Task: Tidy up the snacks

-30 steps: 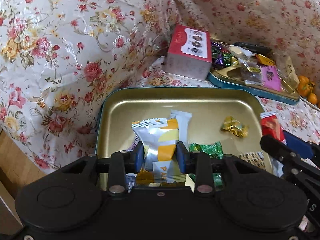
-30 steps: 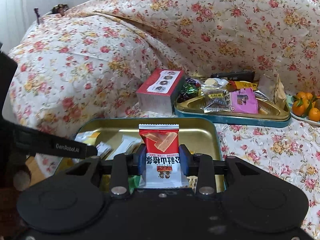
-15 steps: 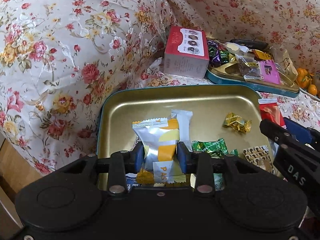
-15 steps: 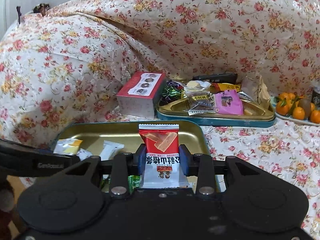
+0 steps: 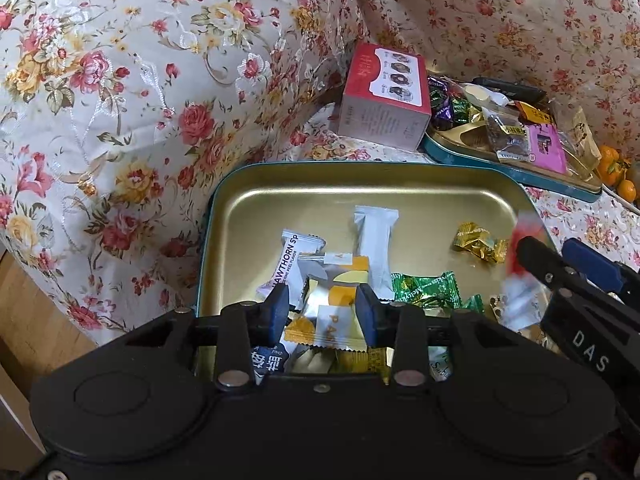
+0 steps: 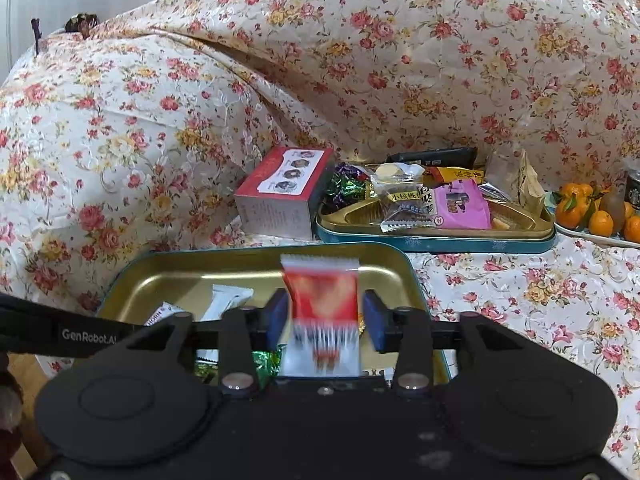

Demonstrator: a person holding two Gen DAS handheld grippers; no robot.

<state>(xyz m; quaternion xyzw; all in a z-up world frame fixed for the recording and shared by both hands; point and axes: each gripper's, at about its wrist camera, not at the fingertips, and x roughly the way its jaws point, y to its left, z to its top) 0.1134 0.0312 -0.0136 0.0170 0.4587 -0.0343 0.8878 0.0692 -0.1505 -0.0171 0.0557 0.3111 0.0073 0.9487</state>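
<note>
A floral cloth (image 6: 520,300) of pink and yellow roses covered the surface and rose in folds over whatever stood behind it; a strip of wooden floor (image 5: 24,320) showed at the lower left of the left wrist view. On the cloth sat a gold tin tray with a teal rim (image 5: 360,184), and behind it a red and white box (image 6: 280,196) beside a second teal-rimmed tin (image 6: 440,240) piled with wrapped sweets, a pink packet (image 6: 460,206) among them. A plate of mandarins (image 6: 588,212) stood at the far right.

The left gripper (image 5: 322,312) hung over the near end of the tray, its jaws having just been opening. The blue pads stood clear of the silver and orange pastry packet (image 5: 340,292), which lay in the tray between them, on top of other snacks. Around it lay a Hawthorn strip packet (image 5: 292,264), a white packet (image 5: 374,240), green candies (image 5: 424,288) and a gold-wrapped candy (image 5: 478,242).

The right gripper (image 6: 322,320) was over the tray's right side, and its jaws had just been opening too — a gap showed on either side of the red and white snack packet (image 6: 320,308). That packet was blurred, upright between the 2 pads and no longer pinched.
</note>
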